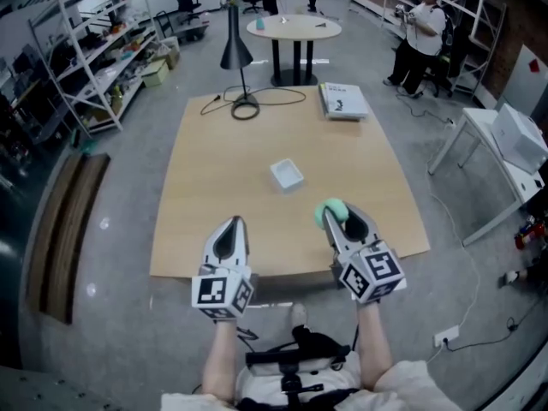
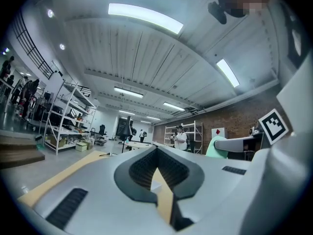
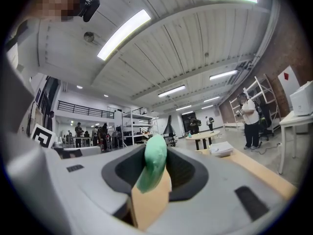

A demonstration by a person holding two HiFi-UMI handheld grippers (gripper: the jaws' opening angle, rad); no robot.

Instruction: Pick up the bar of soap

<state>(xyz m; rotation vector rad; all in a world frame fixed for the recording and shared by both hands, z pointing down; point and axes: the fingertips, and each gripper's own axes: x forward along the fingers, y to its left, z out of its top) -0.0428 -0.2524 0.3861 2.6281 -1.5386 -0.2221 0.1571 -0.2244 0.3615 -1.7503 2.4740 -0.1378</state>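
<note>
The bar of soap (image 1: 330,211) is pale green and rounded. It sits upright between the jaws of my right gripper (image 1: 334,218), which is shut on it above the near right part of the wooden table (image 1: 214,178). The right gripper view shows the soap (image 3: 154,163) pinched at the tips of the right gripper (image 3: 155,153), sticking up above them. My left gripper (image 1: 235,223) hovers beside it over the table's near edge, its tips meeting with nothing held. The left gripper (image 2: 156,152) shows only table through the slot behind its tips. A small white soap dish (image 1: 287,175) lies mid-table, ahead of both grippers.
A black desk lamp (image 1: 237,50) with a looped cable (image 1: 257,101) stands at the table's far edge, next to a stack of books (image 1: 342,101). Beyond are a round table (image 1: 294,27), shelving (image 1: 94,50) and a standing person (image 1: 424,32). A white desk (image 1: 505,157) stands to the right.
</note>
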